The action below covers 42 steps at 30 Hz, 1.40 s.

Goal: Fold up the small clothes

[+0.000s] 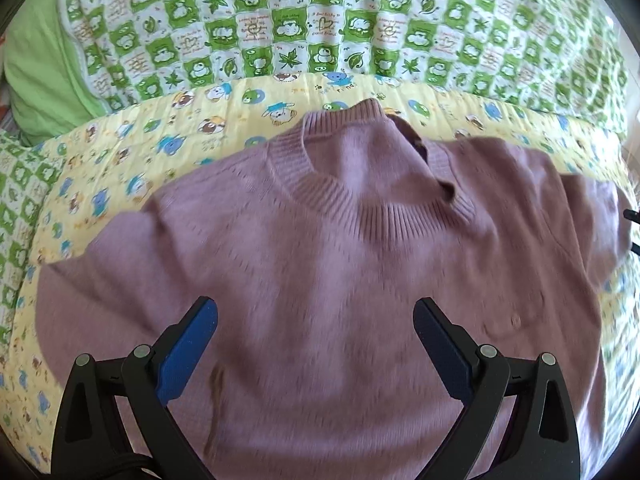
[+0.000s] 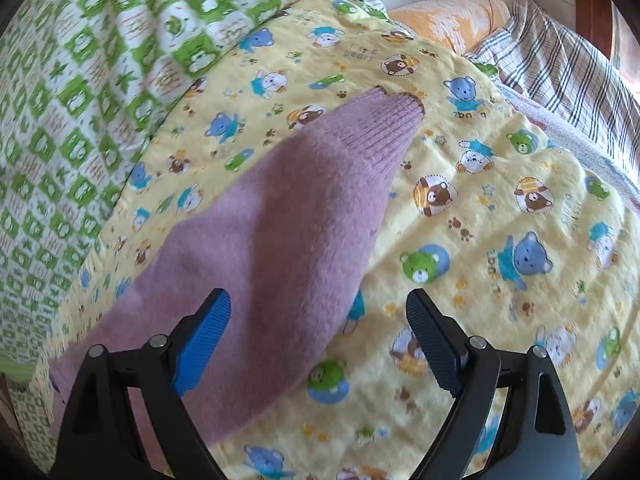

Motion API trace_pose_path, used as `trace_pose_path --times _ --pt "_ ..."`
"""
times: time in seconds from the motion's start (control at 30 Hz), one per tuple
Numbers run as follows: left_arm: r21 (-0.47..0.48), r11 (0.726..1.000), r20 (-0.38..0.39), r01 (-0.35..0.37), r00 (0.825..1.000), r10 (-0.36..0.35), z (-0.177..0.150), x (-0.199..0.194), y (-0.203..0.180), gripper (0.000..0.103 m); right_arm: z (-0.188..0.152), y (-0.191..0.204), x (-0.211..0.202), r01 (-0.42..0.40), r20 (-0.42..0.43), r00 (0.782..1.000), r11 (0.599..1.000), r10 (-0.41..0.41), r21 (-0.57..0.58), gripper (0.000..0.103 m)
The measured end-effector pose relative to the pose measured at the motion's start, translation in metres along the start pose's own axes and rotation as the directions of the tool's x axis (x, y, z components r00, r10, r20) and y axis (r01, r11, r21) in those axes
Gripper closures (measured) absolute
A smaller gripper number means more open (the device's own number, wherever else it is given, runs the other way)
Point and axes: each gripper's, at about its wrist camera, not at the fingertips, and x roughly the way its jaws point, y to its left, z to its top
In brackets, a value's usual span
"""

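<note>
Mauve knitted sweater (image 1: 320, 264) is laid flat on the yellow bear-print quilt (image 2: 500, 220) of the bed, collar away from the left gripper (image 1: 316, 344). Sleeve (image 2: 288, 216) runs ahead-left of the right gripper (image 2: 318, 332) (nearer one); both grippers spread apart, nothing held

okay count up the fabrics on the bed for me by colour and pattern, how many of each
Mauve knitted sweater: 1
Yellow bear-print blanket: 1
Green and white checked quilt: 1
Plain green pillow: 1
Orange pillow: 1
Grey plaid cloth: 1
Total: 6
</note>
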Motion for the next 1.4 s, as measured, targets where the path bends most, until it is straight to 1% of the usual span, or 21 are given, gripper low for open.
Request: trace_pose_path --times 0.07,0.13,0.17,0.2,0.3,0.43,0.5,0.6,0.7,0.83,0.9,0.97,1.0,1.03,1.07,1.1,1.13,1.17,1.27,1.33,1.4 --pt "-0.007 1.000 -0.011 -0.015 1.000 0.015 0.008 0.012 0.000 0.004 0.010 -0.009 0.013 -0.038 0.006 0.999 0.998 0.038 0.052 0.025" --pt "-0.025 0.999 -0.019 -0.021 1.000 0.020 0.014 0.023 0.005 0.004 0.016 -0.013 0.023 -0.038 -0.009 0.999 0.995 0.039 0.089 0.077" --pt "-0.034 0.999 -0.018 -0.024 1.000 0.024 0.016 0.026 0.008 0.004 0.017 -0.013 0.024 -0.027 -0.007 1.000 0.995 0.028 0.098 0.088" --pt "-0.042 0.999 -0.022 -0.032 0.999 0.031 0.016 0.030 0.014 0.004 0.019 -0.013 0.018 -0.027 0.025 0.999 0.994 0.025 0.107 0.092" --pt "-0.048 0.996 -0.035 -0.071 0.997 0.070 0.013 0.038 0.029 0.004 0.024 -0.005 -0.013 0.018 0.163 0.986 0.995 -0.034 0.101 0.093" --pt "-0.073 0.991 -0.063 -0.108 0.993 0.104 0.001 0.041 0.058 0.004 0.034 0.007 -0.065 0.076 0.324 0.940 0.991 -0.108 0.109 0.093" --pt "-0.097 0.988 -0.076 -0.117 0.991 0.110 -0.006 0.039 0.075 0.004 0.030 0.032 -0.088 0.058 0.373 0.925 0.997 -0.072 0.048 0.093" --pt "-0.126 0.987 -0.074 -0.104 0.993 0.095 -0.015 0.031 0.094 0.004 0.010 0.094 -0.114 -0.033 0.386 0.919 0.992 0.079 -0.125 0.093" --pt "-0.129 0.987 -0.061 -0.100 0.994 0.092 -0.021 0.016 0.106 0.004 -0.032 0.174 -0.123 -0.156 0.313 0.914 0.935 0.259 -0.318 0.093" --pt "-0.146 0.985 -0.051 -0.090 0.995 0.083 -0.031 -0.006 0.121 0.004 -0.113 0.275 -0.111 -0.336 0.111 0.886 0.788 0.451 -0.516 0.093" --pt "-0.171 0.983 -0.056 -0.070 0.997 0.061 -0.032 -0.010 0.130 0.004 -0.159 0.319 -0.095 -0.431 -0.034 0.864 0.702 0.503 -0.567 0.093" --pt "-0.182 0.981 -0.060 -0.063 0.997 0.053 -0.038 -0.017 0.135 0.004 -0.206 0.352 -0.074 -0.521 -0.188 0.834 0.631 0.518 -0.575 0.089" --pt "-0.188 0.980 -0.062 -0.057 0.997 0.046 -0.040 -0.020 0.140 0.004 -0.226 0.363 -0.061 -0.565 -0.280 0.816 0.593 0.506 -0.574 0.083" --pt "-0.193 0.980 -0.065 -0.051 0.997 0.039 -0.041 -0.022 0.144 0.004 -0.248 0.375 -0.047 -0.601 -0.374 0.797 0.563 0.474 -0.567 0.065" --pt "-0.199 0.979 -0.066 -0.041 0.997 0.029 -0.040 -0.021 0.146 0.004 -0.266 0.378 -0.036 -0.614 -0.429 0.789 0.558 0.439 -0.558 0.055" --pt "-0.203 0.979 -0.070 -0.027 0.997 0.013 -0.041 -0.022 0.148 0.004 -0.282 0.377 -0.030 -0.638 -0.474 0.769 0.551 0.428 -0.538 0.048" --pt "-0.205 0.979 -0.071 -0.011 0.997 -0.003 -0.042 -0.024 0.148 0.004 -0.291 0.373 -0.027 -0.662 -0.502 0.748 0.538 0.435 -0.521 0.048" --pt "-0.205 0.979 -0.074 0.000 0.997 -0.016 -0.043 -0.026 0.143 0.004 -0.295 0.367 -0.027 -0.663 -0.506 0.747 0.537 0.430 -0.522 0.048" --pt "-0.211 0.976 -0.095 0.061 0.992 -0.083 -0.037 -0.018 0.134 0.004 -0.291 0.343 -0.027 -0.643 -0.484 0.763 0.573 0.428 -0.509 0.044" --pt "-0.212 0.972 -0.120 0.098 0.985 -0.125 -0.031 -0.008 0.121 0.004 -0.279 0.322 -0.027 -0.608 -0.446 0.791 0.626 0.419 -0.489 0.044" --pt "-0.197 0.976 -0.184 0.097 0.974 -0.134 -0.026 0.011 0.104 0.003 -0.267 0.308 -0.028 -0.576 -0.406 0.814 0.669 0.416 -0.469 0.044"
